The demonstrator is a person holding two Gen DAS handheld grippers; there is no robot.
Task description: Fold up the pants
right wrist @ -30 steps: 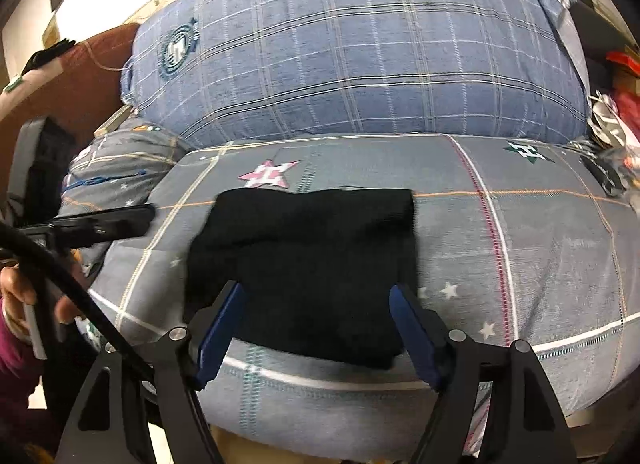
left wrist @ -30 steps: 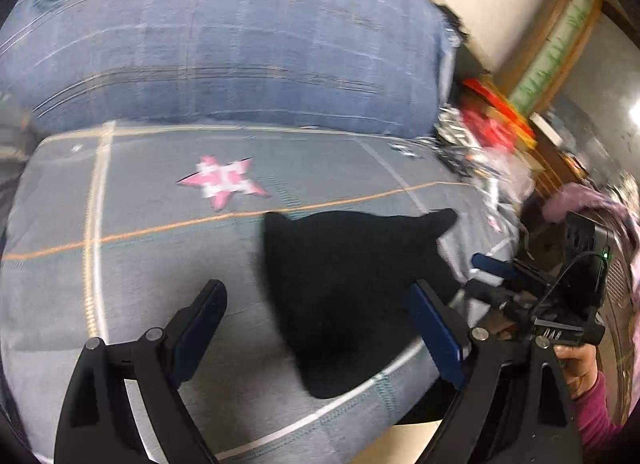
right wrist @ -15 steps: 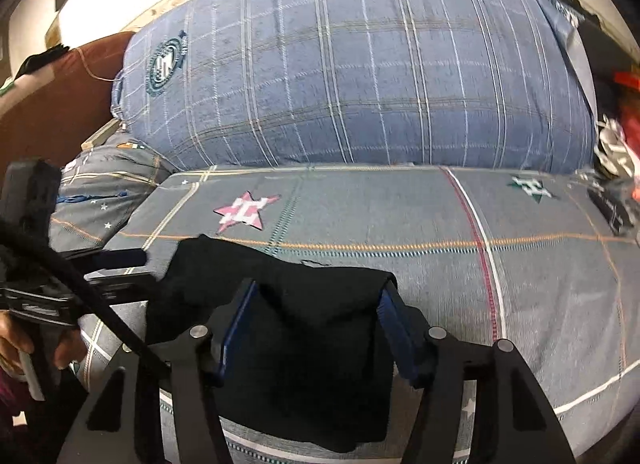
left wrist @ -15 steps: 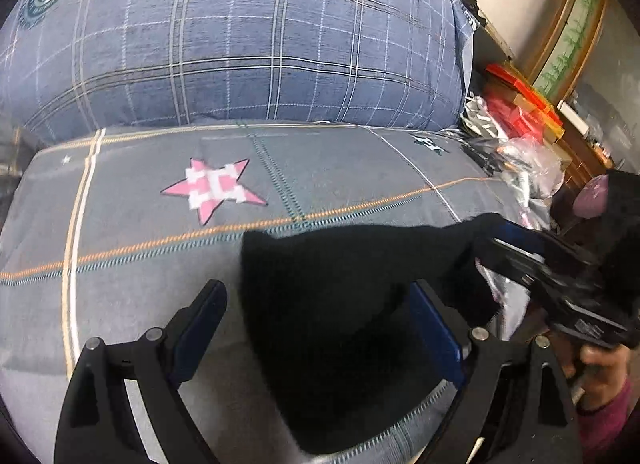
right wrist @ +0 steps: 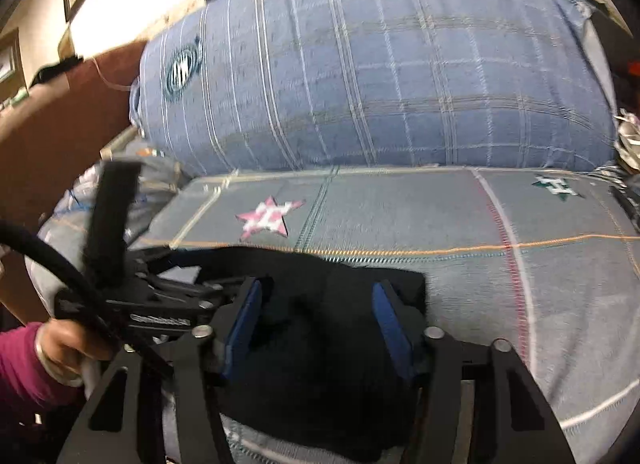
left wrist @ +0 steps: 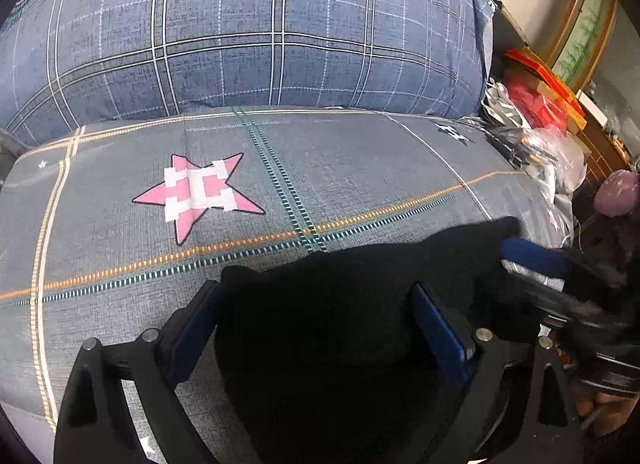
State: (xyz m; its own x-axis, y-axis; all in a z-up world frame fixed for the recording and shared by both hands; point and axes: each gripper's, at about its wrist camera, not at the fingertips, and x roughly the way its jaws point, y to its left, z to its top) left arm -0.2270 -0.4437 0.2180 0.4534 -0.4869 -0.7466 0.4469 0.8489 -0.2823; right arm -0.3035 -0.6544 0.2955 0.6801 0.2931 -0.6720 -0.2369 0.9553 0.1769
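Black pants (left wrist: 328, 328) bunched at near edge of star-print cushion (left wrist: 360, 167), soft and limp, likely best pinched at outer corners; left gripper (left wrist: 316, 328) and right gripper (right wrist: 316, 324) open, straddling the fabric.

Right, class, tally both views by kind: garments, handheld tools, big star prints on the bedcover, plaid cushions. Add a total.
Black pants: 1
Tools: 2 (left tool, right tool)
Big star prints: 2 (pink star, green star)
Plaid cushion: 1
Total: 6
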